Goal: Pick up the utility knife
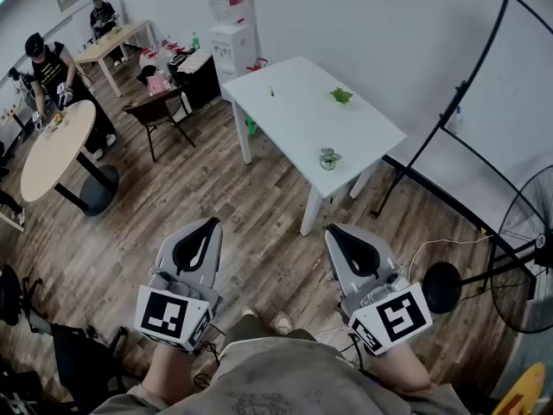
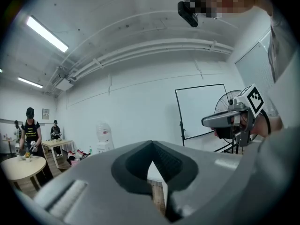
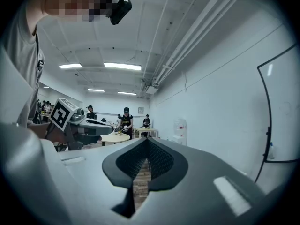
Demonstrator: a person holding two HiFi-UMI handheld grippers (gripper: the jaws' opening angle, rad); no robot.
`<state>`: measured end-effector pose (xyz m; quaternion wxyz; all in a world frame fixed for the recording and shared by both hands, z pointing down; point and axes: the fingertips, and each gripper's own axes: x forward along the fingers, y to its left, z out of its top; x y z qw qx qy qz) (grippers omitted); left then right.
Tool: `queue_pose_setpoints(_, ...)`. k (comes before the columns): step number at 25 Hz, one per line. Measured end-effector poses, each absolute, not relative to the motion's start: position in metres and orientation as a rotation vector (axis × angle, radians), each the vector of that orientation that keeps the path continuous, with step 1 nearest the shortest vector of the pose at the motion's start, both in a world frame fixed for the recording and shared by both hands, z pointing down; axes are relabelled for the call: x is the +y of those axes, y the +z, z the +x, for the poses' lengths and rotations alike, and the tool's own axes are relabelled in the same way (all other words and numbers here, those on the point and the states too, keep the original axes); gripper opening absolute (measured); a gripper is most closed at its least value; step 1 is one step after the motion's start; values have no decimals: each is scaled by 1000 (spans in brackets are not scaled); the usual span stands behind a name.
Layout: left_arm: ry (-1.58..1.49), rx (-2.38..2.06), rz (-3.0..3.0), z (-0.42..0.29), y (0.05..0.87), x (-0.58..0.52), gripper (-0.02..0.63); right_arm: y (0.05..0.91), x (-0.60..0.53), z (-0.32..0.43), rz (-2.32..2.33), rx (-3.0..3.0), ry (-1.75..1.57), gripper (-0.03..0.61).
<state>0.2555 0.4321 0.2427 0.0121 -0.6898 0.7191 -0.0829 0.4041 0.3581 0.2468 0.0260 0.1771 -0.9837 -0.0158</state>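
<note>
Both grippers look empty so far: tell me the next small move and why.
Probably step up to the white table. The left gripper and right gripper are both shut on nothing, over the wooden floor short of the table, and the small items on it are too small to pick out a knife.

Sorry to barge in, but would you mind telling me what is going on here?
A person stands with a hand-held gripper in each hand. The left hand-held gripper and the right hand-held gripper are both shut and empty, held out toward a white table ahead. A few small items lie on it, too small to tell whether any is the utility knife.
</note>
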Motion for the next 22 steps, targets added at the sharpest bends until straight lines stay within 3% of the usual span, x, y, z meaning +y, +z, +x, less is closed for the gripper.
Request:
queue_pose_setpoints(2,-260,2245,-2145,256,243,431,1,244,351,409,614,-3056,-31,43)
queue_pose_setpoints(3,-261,2248,-2141,255,243,431,1,242,348,410,636,-3065,-27,154)
queue_pose_setpoints(4,-262,2251,-2137,253,243,431,1,240,347,410,645,-3071,-25,202)
queue_pose_setpoints(22,-261,2250,-2129,180,252,386,1,247,295,349,697,-3033,-45,201)
